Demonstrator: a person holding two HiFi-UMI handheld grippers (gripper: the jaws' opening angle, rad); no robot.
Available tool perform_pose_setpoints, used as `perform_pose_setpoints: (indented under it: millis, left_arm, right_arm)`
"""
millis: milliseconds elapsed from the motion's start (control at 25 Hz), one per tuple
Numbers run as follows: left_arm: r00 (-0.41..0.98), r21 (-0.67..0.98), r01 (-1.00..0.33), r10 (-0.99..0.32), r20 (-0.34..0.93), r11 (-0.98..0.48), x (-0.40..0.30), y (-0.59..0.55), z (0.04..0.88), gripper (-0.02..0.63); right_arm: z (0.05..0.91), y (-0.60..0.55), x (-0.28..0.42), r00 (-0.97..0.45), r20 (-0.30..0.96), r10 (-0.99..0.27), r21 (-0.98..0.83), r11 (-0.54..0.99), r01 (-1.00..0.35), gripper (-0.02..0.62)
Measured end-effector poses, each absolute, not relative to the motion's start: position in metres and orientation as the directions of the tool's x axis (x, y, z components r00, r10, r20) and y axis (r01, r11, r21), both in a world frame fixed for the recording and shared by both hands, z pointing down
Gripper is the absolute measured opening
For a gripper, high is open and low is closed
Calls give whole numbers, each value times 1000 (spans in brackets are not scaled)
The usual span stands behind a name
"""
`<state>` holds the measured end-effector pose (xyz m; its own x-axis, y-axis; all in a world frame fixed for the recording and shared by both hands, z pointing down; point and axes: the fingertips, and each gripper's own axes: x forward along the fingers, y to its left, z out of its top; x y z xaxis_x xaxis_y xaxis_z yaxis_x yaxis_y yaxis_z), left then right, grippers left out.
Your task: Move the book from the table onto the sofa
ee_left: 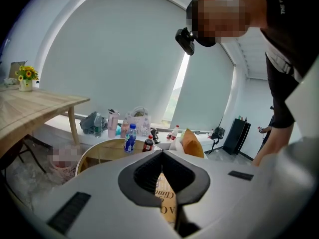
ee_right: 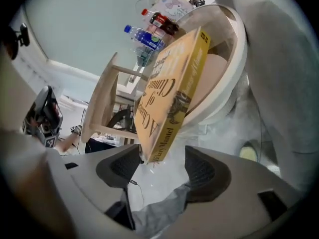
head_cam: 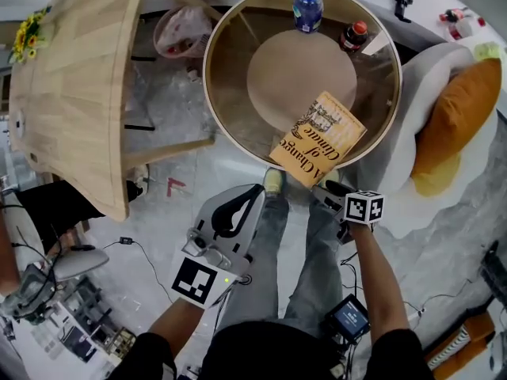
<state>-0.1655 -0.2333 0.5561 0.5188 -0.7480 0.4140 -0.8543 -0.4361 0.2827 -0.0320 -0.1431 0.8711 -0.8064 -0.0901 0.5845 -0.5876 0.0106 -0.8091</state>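
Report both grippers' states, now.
Left gripper: shut, nothing held.
Right gripper: open; the yellow book has its corner at the jaw tips, not gripped.

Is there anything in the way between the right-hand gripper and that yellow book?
Nothing visible. The book's near corner overhangs the table rim right in front of the right gripper, whose jaws stand apart. The two bottles stand at the table's far side.

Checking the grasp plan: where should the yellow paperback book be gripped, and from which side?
The yellow paperback book is best gripped at its corner overhanging the round table's wooden rim, from the person's side: there the open right gripper can likely close over both covers.
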Motion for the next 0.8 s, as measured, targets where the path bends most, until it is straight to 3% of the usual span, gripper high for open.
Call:
perform_pose_setpoints:
  millis: [320, 440, 800]
  left_arm:
    - [495, 274, -869, -735, 463, -413, -182, -228, 576, 14]
    - [498, 268, -867, -726, 474, -420, -185, -230, 577, 14]
    - [505, 267, -863, -748, 430, -429, -176, -243, 552, 14]
  right_arm:
    - [890, -160, -63, -881, 442, -168, -894, -167, -416, 285]
    - [883, -166, -70, -899, 402, -176, -910, -188, -370, 209]
    - [842, -161, -52, -932, 332, -148, -938, -156, -309, 156]
